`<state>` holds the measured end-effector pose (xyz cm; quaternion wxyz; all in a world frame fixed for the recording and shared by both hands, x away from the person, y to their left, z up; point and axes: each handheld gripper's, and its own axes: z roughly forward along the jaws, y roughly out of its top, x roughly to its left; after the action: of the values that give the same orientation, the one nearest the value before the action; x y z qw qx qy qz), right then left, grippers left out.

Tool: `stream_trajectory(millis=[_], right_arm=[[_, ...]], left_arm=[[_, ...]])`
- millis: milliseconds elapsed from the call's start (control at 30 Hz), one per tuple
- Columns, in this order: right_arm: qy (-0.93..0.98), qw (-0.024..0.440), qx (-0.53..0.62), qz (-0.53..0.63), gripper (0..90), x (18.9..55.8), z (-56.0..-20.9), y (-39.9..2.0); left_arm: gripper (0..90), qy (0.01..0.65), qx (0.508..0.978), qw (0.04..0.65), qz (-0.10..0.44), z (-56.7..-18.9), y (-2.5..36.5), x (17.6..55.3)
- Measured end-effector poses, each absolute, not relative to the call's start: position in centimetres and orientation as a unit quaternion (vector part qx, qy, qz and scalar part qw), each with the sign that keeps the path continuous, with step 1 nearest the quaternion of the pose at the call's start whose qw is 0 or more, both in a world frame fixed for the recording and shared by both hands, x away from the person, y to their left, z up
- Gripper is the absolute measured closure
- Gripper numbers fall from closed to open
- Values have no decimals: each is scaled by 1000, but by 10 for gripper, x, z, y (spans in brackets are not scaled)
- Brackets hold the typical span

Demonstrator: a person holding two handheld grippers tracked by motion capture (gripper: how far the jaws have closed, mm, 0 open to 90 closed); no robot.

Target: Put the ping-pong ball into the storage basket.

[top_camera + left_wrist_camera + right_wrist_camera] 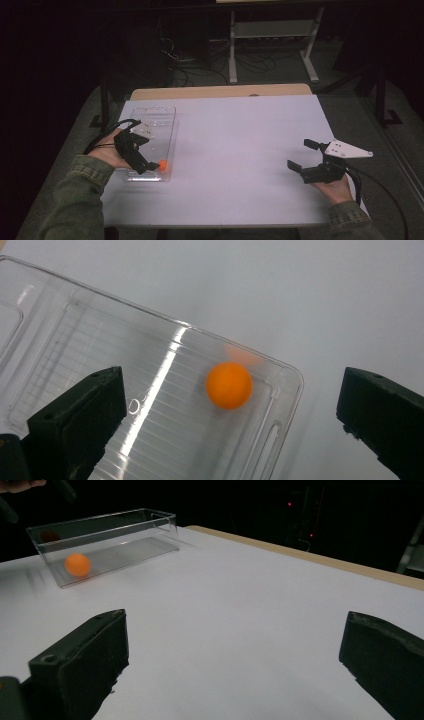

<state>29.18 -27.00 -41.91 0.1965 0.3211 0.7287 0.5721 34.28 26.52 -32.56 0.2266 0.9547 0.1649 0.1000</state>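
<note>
Resting near bin [292,377] corner: orange ball [229,385] | left gripper [230,405] jaws wide, empty | right gripper [235,660] jaws wide, empty

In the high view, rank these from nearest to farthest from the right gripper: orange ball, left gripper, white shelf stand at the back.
From the right gripper:
1. Orange ball, across the table in the clear bin's near end.
2. Left gripper, beside the ball, slightly farther left; nearly a tie.
3. White shelf stand, on the floor beyond the table.

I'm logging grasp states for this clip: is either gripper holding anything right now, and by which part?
Nothing is held. The left gripper is open above the orange ball, which lies loose in the clear box. The right gripper is open over bare table.
</note>
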Motion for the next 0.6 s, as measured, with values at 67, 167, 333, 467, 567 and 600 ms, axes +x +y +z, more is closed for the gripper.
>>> stream_trajectory(millis=[67, 167, 333, 467, 567, 600], right_arm=[[729, 197, 321, 572, 0, 292, -419, -270], [729, 197, 321, 572, 0, 292, -419, -270], [728, 198, 321, 572, 0, 292, -419, -270], [730, 197, 320, 571, 0, 291, -419, -270], [729, 197, 321, 571, 0, 291, -419, -270], [729, 197, 321, 571, 0, 291, -419, -270]], left_arm=[[0, 165, 952, 235, 103, -325, 266, 341], [0, 167, 949, 246, 107, -325, 268, 339], [0, 170, 941, 270, 116, -324, 270, 335], [0, 171, 937, 281, 120, -326, 272, 332], [0, 174, 933, 289, 122, -328, 273, 331], [0, 175, 932, 293, 122, -328, 273, 330]])
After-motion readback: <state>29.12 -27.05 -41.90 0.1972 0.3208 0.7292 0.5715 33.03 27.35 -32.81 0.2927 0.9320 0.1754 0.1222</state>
